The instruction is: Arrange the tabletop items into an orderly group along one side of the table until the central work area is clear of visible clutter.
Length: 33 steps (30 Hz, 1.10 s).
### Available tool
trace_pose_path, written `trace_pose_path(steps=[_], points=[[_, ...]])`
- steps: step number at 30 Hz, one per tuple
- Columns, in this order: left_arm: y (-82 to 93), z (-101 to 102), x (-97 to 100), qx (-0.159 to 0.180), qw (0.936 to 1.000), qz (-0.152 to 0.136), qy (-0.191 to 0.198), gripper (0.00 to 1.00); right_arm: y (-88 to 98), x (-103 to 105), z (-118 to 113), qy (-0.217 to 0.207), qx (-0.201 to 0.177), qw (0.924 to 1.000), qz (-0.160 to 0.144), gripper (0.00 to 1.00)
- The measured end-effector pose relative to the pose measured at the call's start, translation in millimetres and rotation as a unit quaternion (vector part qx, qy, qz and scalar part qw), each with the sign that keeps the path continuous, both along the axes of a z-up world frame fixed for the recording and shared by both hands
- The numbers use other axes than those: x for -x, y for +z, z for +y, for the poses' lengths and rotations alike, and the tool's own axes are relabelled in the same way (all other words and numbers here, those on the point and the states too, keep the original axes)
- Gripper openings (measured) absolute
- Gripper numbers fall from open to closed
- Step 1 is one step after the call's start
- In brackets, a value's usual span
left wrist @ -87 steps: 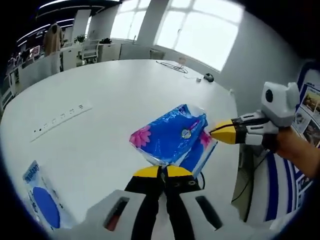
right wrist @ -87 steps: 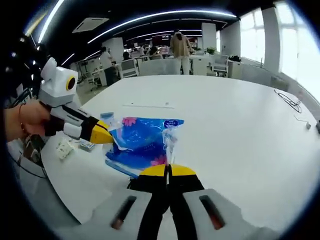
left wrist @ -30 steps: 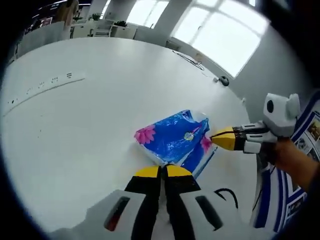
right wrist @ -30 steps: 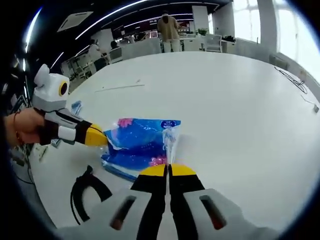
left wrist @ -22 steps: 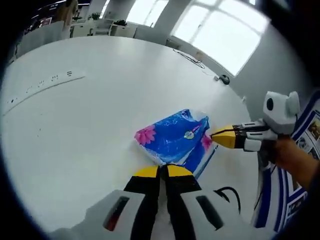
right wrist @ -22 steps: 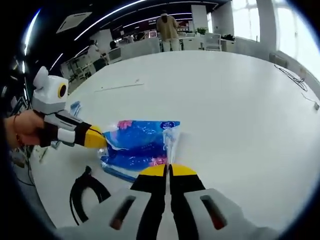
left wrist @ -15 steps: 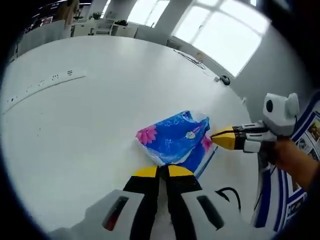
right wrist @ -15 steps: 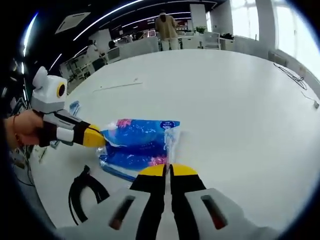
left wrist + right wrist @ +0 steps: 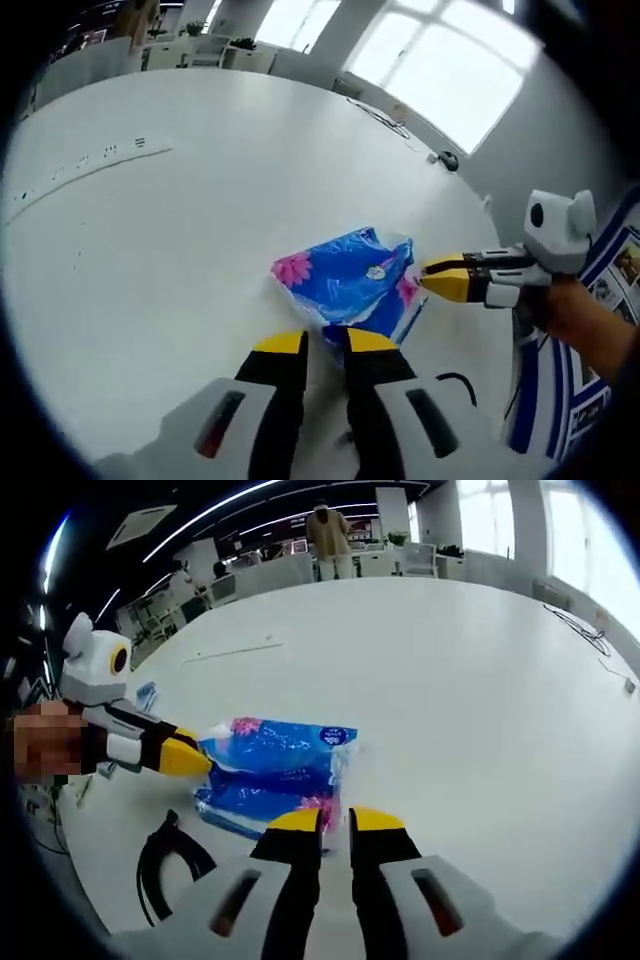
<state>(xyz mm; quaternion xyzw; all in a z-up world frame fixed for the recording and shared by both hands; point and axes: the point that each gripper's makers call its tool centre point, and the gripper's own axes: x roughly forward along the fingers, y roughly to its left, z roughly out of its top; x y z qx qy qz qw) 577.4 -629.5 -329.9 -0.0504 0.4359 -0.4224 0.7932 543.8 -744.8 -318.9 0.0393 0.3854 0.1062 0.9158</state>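
A blue plastic pack with pink flowers lies on the white table. In the left gripper view, my left gripper is open, its yellow tips just short of the pack's near corner with a gap between them. In the right gripper view, my right gripper is also open, at the pack's clear end flap. The right gripper comes in from the right against the pack's far end. The left gripper reaches in from the left and touches the pack's other end.
A black cable loop lies near the table edge beside the pack. A socket strip is set into the table. A mouse and a thin cable lie far off. A small blue packet lies left. People stand beyond the table.
Both grippers, shut on the pack's ends half a second ago, have opened and let go. The pack now rests flat on the table.
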Motion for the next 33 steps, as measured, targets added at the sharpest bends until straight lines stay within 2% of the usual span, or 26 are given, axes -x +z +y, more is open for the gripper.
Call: trace_pose_path(steps=[17,33], points=[[10.6,3.2,5.9,0.002,0.9999,-0.008,-0.008,0.29,5.8,10.9,-0.8,-0.003,-0.001,1.0000,-0.001,0.18],[31.1,14.3,12.6,0.004,0.9998,-0.020,-0.004,0.35,21.7,29.8,12.2,0.001,-0.025,0.9997,-0.005,0.32]])
